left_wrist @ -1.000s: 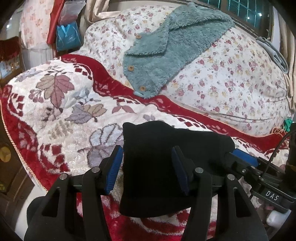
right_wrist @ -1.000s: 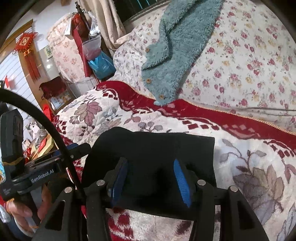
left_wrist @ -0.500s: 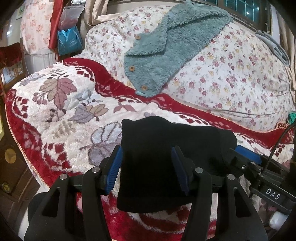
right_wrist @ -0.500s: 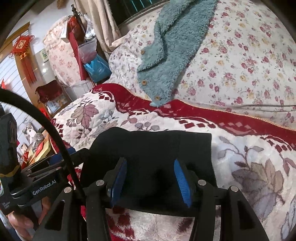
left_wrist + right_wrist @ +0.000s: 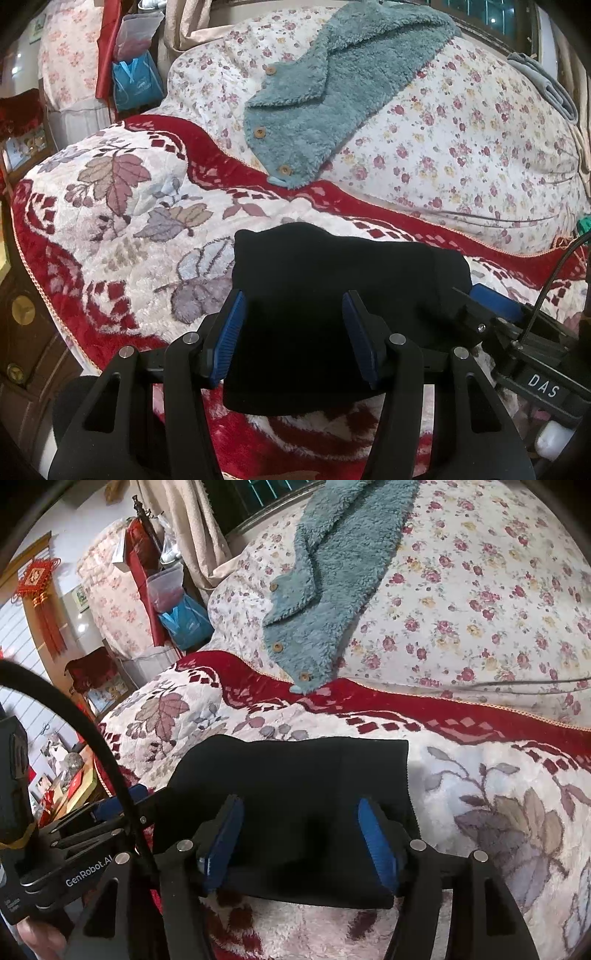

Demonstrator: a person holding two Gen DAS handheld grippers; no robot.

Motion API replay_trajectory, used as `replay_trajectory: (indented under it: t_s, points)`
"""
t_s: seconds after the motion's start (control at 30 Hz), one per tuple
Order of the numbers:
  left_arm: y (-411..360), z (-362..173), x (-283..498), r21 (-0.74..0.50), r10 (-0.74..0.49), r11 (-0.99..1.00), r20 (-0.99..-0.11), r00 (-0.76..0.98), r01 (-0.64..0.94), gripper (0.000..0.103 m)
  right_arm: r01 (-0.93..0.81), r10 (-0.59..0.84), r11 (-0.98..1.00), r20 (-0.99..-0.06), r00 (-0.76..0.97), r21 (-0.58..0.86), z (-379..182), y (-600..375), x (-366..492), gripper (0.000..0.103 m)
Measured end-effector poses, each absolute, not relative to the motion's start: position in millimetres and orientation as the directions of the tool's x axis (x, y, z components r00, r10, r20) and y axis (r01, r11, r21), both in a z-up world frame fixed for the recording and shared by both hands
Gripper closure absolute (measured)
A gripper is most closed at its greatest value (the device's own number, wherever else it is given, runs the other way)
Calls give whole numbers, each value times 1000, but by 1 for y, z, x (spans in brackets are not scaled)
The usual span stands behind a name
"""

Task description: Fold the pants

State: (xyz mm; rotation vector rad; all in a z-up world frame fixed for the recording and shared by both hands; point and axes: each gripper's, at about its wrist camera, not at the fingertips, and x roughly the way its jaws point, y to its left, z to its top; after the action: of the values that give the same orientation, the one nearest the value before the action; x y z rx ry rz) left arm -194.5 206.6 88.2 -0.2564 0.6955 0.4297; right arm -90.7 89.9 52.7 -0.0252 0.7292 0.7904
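Observation:
The black pants (image 5: 332,288) lie folded into a compact rectangle on the red and white floral blanket (image 5: 122,221); they also show in the right wrist view (image 5: 295,782). My left gripper (image 5: 293,332) is open, its blue pads on either side over the pants' near left part, holding nothing. My right gripper (image 5: 301,834) is open over the near right part of the pants, also empty. Each gripper shows at the edge of the other's view.
A teal fleece garment with wooden buttons (image 5: 332,85) lies on the floral quilt (image 5: 461,129) behind. A blue bag (image 5: 135,83) and curtains stand at the back left. The bed edge drops off at the left (image 5: 33,280).
Both grippers have drawn back slightly from the folded pants and stayed open. The pants have not moved.

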Motion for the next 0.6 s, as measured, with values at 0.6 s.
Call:
replay_trajectory:
  t_s: [0.6]
  points:
    - [210, 86, -200, -86, 316, 870, -661, 681, -486, 48, -657, 637, 714, -613, 467, 241, 51, 93, -94, 40]
